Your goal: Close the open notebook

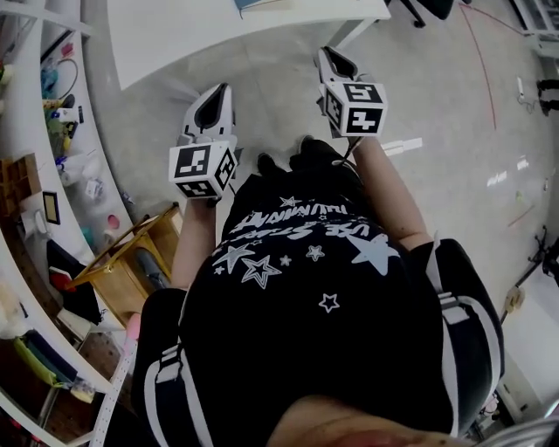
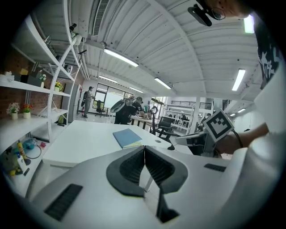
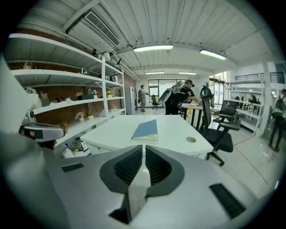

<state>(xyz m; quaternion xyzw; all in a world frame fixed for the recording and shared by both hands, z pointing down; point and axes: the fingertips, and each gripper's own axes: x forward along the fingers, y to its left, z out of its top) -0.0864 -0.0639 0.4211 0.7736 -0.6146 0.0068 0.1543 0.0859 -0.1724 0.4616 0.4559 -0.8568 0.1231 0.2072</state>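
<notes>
A blue notebook (image 2: 127, 137) (image 3: 146, 129) lies shut and flat on the white table (image 2: 85, 143) (image 3: 178, 136). In the head view only its corner (image 1: 260, 5) shows at the top edge. Both grippers hover over the floor, short of the table and apart from the notebook. My left gripper (image 1: 218, 94) (image 2: 144, 148) is shut with nothing between its pads. My right gripper (image 1: 332, 59) (image 3: 144, 148) is also shut and empty, and it points at the table's near edge. The right gripper (image 2: 181, 139) shows from the side in the left gripper view.
White shelves (image 1: 52, 131) with small items run along the left wall. A wooden crate (image 1: 131, 257) stands on the floor beside my left leg. A black office chair (image 3: 219, 136) sits right of the table. People stand at desks (image 3: 178, 96) far behind.
</notes>
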